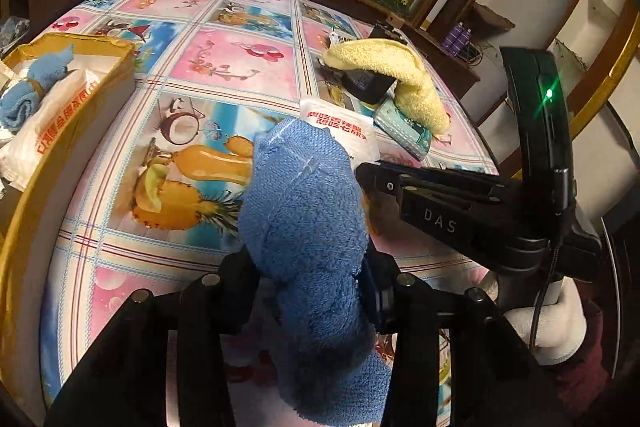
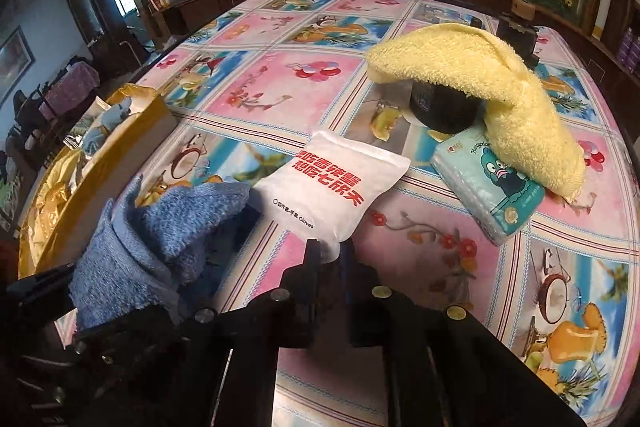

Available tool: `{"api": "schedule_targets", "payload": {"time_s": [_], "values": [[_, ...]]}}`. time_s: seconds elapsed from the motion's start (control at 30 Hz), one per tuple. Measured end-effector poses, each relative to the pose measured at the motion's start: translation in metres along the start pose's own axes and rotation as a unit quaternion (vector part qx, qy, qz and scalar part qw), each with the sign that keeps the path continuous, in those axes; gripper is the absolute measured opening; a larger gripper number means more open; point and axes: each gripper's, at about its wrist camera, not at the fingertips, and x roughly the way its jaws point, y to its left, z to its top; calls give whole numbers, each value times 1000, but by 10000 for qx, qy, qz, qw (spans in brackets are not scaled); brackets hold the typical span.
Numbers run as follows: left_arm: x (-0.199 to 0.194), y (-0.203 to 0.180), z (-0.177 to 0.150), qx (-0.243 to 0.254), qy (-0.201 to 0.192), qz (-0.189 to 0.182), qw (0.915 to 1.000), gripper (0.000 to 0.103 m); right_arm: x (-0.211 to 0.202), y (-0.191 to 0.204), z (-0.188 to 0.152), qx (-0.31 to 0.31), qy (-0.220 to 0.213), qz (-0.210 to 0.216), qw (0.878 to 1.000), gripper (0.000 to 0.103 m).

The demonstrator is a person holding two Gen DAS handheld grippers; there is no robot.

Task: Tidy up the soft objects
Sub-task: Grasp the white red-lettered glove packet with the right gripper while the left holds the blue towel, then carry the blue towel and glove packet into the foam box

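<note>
My left gripper is shut on a blue towel, which bulges up between its fingers above the tablecloth. In the right wrist view the same blue towel hangs at the lower left. My right gripper is shut on the near corner of a white packet with red print, which lies flat on the table. A yellow towel drapes over a black round object, its end resting on a pale blue tissue pack. The right gripper also shows in the left wrist view, beside the towel.
A gold-lined cardboard box stands at the table's left edge, holding another blue towel and a white packet. The colourful tablecloth covers the table. A dark wooden ledge and a painted panel run along the far side.
</note>
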Motion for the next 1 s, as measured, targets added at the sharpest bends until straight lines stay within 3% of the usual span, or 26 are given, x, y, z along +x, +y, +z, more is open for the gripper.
{"api": "schedule_targets", "payload": {"time_s": [0.07,0.17,0.23,0.3,0.43,0.57,0.6,0.63,0.77,1.0], "values": [[-15,5,1,-110,-127,-119,9998,42,-9,-1,-1,74,-110,92,9999,10],[-40,13,2,-215,-346,-172,9990,42,-17,-5,4,138,-202,262,9994,23],[-55,19,3,-296,-459,-239,9982,42,-17,-12,9,227,-263,160,9993,71],[-69,26,3,-359,-592,-237,9973,42,-13,-22,16,452,-278,129,9985,83],[-85,40,2,-481,-730,-203,9960,42,15,-21,28,830,66,341,9959,82],[-97,53,5,-650,-852,-204,9940,42,44,15,37,342,269,-352,9984,88],[-101,55,6,-671,-891,-184,9936,42,47,23,38,218,245,-533,9980,84],[-106,58,7,-684,-941,-168,9931,42,48,27,38,137,200,-603,9979,72],[-129,69,9,-732,-1148,-70,9907,42,41,35,35,33,108,-432,9990,56],[-160,98,14,-946,-1485,169,9842,42,13,26,28,153,-210,-136,9996,54]]}}
